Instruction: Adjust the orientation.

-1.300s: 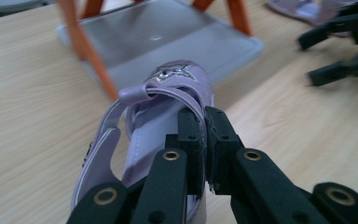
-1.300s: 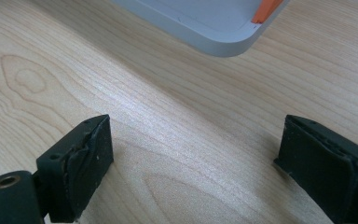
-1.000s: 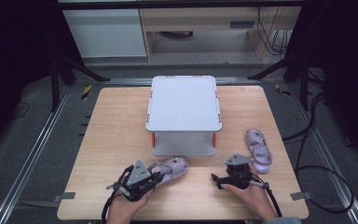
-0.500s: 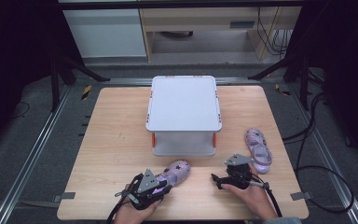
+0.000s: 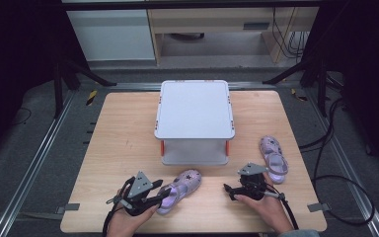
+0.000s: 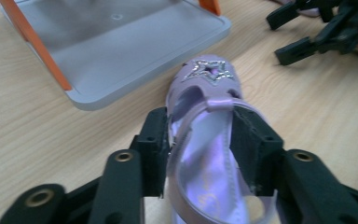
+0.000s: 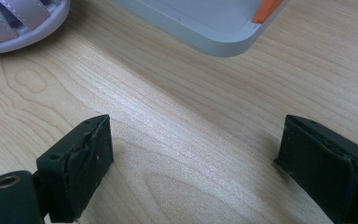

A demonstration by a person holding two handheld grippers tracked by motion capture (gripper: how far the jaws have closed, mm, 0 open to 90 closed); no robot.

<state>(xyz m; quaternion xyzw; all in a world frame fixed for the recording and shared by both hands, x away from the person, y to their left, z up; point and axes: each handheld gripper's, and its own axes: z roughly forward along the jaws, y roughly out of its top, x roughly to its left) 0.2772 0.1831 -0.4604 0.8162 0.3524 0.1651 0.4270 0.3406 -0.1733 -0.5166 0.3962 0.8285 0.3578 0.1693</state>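
A lilac sandal with a star on its toe (image 5: 183, 182) (image 6: 205, 74) lies on the wooden table in front of a white two-level stand with orange posts (image 5: 194, 108). My left gripper (image 5: 164, 196) (image 6: 200, 135) has its jaws on either side of the sandal's heel end. They have just been opening, and the pads sit close to the sandal's sides without squeezing it. A second lilac sandal (image 5: 273, 159) lies to the right of the stand. My right gripper (image 5: 232, 183) (image 7: 196, 158) stands wide open over bare wood between the two sandals.
The stand's lower tray (image 6: 121, 51) (image 7: 205, 23) lies just beyond both grippers. A sandal's strapped end (image 7: 14, 23) shows at the upper left of the right gripper view. Bare table (image 5: 118, 133) stretches left of the stand. Dark floor, rails and cables surround the table.
My left gripper has moved right, up to the sandal, and its jaws have gone from shut to spread around the heel. The right gripper has stayed put.
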